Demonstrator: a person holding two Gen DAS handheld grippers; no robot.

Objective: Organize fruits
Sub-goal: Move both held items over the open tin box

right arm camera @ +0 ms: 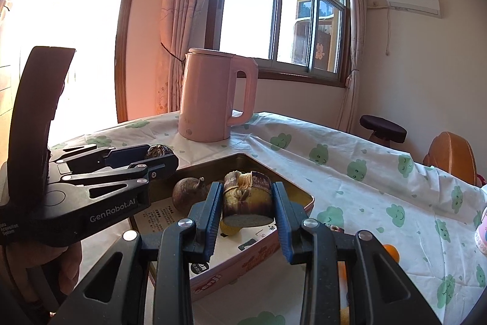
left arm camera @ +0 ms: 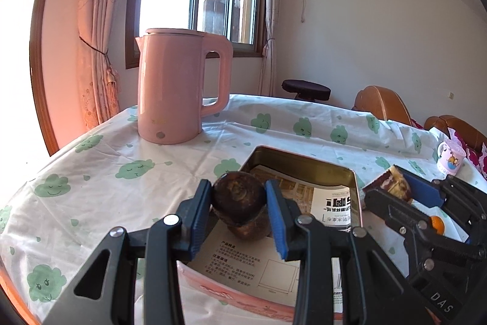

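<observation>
Two hand-held grippers hang over an open tin box [left arm camera: 307,169] on our cloth-covered counter [left arm camera: 100,181], each clamped on one piece. Our left hand-held gripper [left arm camera: 239,200] pinches a dark, round, rough-skinned fruit [left arm camera: 239,194] between its blue pads; what kind it is we cannot tell. Our right hand-held gripper [right arm camera: 246,203] grips a brown, husk-wrapped chunk [right arm camera: 246,197] with a cut end, again hard to name. Both pieces sit above the tin, not yet released.

We judge the sorting to be somewhere in the middle. Inside the tin, a dark round fruit with a short stem [right arm camera: 187,191] rests on printed paper sheets [left arm camera: 246,264] that line the bottom, and a yellow piece [right arm camera: 229,229] shows just under the right hand-held gripper's load. From the left wrist view, another brown piece [left arm camera: 249,229] lies directly beneath the fruit we hold there; it may be the same stemmed one, though we cannot be sure.

Still outside the tin, small orange fruit [right arm camera: 391,252] lies on the cloth near its right side, partly hidden behind the right hand-held gripper's frame. Those would seem to be what remains, once the two held pieces are set down.

Behind the tin stands a pink kettle [left arm camera: 176,87], well apart from it, and a small printed cup [left arm camera: 450,157] sits near the counter's far right edge.
</observation>
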